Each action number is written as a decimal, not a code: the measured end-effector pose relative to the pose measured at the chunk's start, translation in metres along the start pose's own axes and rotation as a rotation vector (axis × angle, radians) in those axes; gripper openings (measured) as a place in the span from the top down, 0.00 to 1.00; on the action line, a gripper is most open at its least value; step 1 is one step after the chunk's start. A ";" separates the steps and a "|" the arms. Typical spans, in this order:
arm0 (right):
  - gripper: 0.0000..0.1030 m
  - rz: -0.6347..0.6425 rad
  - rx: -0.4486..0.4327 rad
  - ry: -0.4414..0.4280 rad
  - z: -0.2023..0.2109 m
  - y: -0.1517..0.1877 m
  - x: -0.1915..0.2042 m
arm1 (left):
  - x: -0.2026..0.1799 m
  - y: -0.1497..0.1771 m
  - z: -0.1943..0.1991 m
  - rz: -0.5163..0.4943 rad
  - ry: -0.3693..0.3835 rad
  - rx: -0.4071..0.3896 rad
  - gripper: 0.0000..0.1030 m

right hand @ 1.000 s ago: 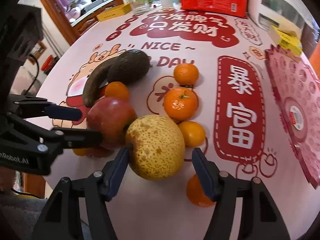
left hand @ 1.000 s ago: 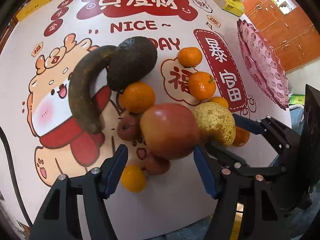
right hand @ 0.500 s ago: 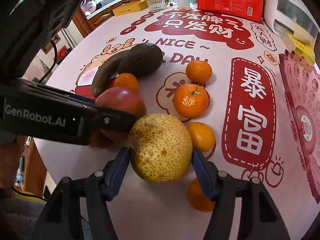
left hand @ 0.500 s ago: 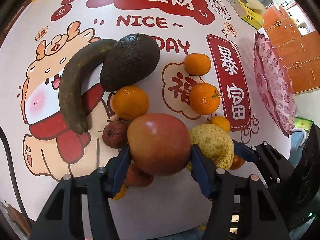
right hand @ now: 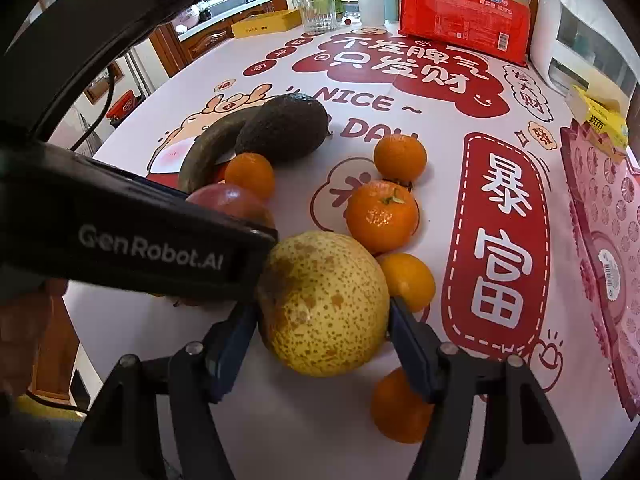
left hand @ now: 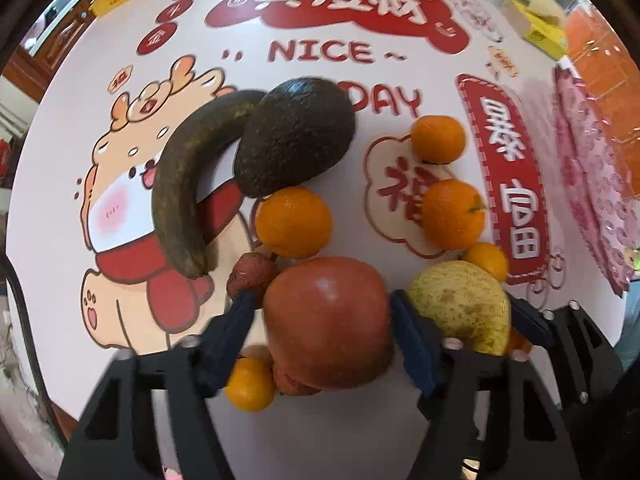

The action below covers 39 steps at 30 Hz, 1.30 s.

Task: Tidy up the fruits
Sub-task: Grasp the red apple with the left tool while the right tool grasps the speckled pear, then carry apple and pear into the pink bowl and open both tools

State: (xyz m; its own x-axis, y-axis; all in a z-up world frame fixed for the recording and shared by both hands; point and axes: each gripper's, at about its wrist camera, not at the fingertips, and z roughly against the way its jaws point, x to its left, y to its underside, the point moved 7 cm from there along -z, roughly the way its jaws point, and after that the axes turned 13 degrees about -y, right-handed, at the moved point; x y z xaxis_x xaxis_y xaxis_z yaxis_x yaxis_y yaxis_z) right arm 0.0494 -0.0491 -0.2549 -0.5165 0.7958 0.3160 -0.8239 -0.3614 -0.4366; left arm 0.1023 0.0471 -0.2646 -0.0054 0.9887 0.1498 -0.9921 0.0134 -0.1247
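A red apple (left hand: 326, 320) sits between the blue pads of my left gripper (left hand: 320, 304). Both pads touch its sides while the jaws are opening slightly. Right beside it, my right gripper (right hand: 320, 312) is shut on a speckled yellow pear (right hand: 322, 304), a pad on each flank. The pear (left hand: 460, 308) also shows in the left wrist view, touching the left gripper's right finger. Around them on the printed tablecloth (right hand: 440, 92) lie a dark avocado (left hand: 294, 138), a blackened banana (left hand: 188, 184), several oranges (left hand: 294, 222) and small red fruits (left hand: 250, 276).
A pink patterned tray (right hand: 608, 240) lies at the table's right edge. A red packet (right hand: 464, 20), bottles, a glass (right hand: 318, 14) and yellow boxes stand along the far edge. The left gripper's black arm (right hand: 160, 240) crosses close to the pear.
My left gripper came forward around the red apple and its pads closed in on the apple's sides. The right gripper stayed around the pear with little movement.
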 end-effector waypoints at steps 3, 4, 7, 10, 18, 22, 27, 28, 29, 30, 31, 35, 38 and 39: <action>0.36 0.011 -0.001 0.015 0.002 0.001 0.000 | 0.004 0.003 0.004 0.007 0.017 -0.015 0.42; 0.36 0.020 -0.003 0.024 0.003 0.001 0.001 | 0.005 0.005 0.006 0.012 0.024 -0.021 0.42; 0.36 0.022 -0.034 0.022 0.013 -0.001 0.002 | 0.013 0.008 0.021 0.013 0.032 -0.076 0.42; 0.36 0.016 -0.061 0.019 0.023 -0.006 0.000 | 0.019 0.005 0.040 0.015 0.034 -0.144 0.42; 0.36 -0.028 -0.185 0.049 0.078 -0.025 -0.018 | 0.014 -0.017 0.101 0.005 0.073 -0.298 0.42; 0.36 -0.055 -0.277 0.102 0.126 -0.031 -0.036 | -0.030 -0.043 0.143 -0.058 0.131 -0.402 0.42; 0.36 -0.134 -0.379 0.220 0.194 -0.026 -0.084 | -0.100 -0.065 0.188 -0.156 0.168 -0.521 0.42; 0.36 -0.154 -0.387 0.243 0.204 -0.022 -0.094 | -0.118 -0.069 0.193 -0.179 0.179 -0.538 0.42; 0.36 -0.177 -0.393 0.273 0.213 -0.017 -0.108 | -0.133 -0.072 0.196 -0.196 0.186 -0.549 0.42; 0.36 -0.197 -0.391 0.303 0.219 -0.010 -0.123 | -0.149 -0.076 0.195 -0.217 0.193 -0.558 0.42; 0.36 -0.216 -0.384 0.328 0.222 -0.006 -0.135 | -0.171 -0.080 0.190 -0.243 0.195 -0.558 0.42; 0.36 -0.300 -0.328 0.376 0.216 0.021 -0.186 | -0.225 -0.087 0.162 -0.302 0.190 -0.528 0.42; 0.36 -0.341 -0.282 0.372 0.204 0.038 -0.212 | -0.257 -0.091 0.132 -0.329 0.153 -0.488 0.42; 0.36 -0.349 -0.268 0.373 0.198 0.042 -0.220 | -0.264 -0.092 0.123 -0.335 0.142 -0.476 0.42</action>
State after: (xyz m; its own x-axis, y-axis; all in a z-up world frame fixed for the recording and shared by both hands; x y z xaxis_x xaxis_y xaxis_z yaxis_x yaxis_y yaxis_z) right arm 0.0823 -0.3359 -0.1762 -0.0680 0.9808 0.1828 -0.8175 0.0503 -0.5737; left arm 0.1795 -0.2333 -0.1724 0.3470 0.9290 0.1285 -0.7715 0.3606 -0.5242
